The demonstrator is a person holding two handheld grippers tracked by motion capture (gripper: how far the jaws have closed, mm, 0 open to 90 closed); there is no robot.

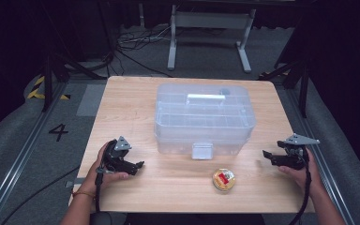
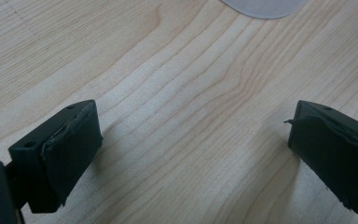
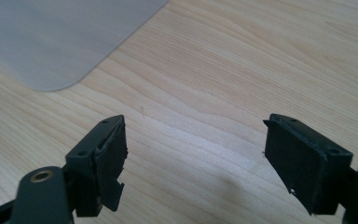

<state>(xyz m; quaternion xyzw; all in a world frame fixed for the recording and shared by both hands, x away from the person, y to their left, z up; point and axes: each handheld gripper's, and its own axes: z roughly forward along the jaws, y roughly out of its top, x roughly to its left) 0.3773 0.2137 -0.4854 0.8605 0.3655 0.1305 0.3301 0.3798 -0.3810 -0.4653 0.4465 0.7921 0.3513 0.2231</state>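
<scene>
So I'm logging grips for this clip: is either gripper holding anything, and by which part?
Nothing is held. The left gripper and right gripper both stand open over bare table.

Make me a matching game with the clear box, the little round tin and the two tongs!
Things:
1. clear box
2. round tin
3. left tongs
4. right tongs

Places:
A. near the table's right edge, open
B. middle of the table, lid shut
C. near the table's left edge, open
D. in front of the box, lying flat

Pairs: 1-B, 2-D, 3-C, 4-A
</scene>
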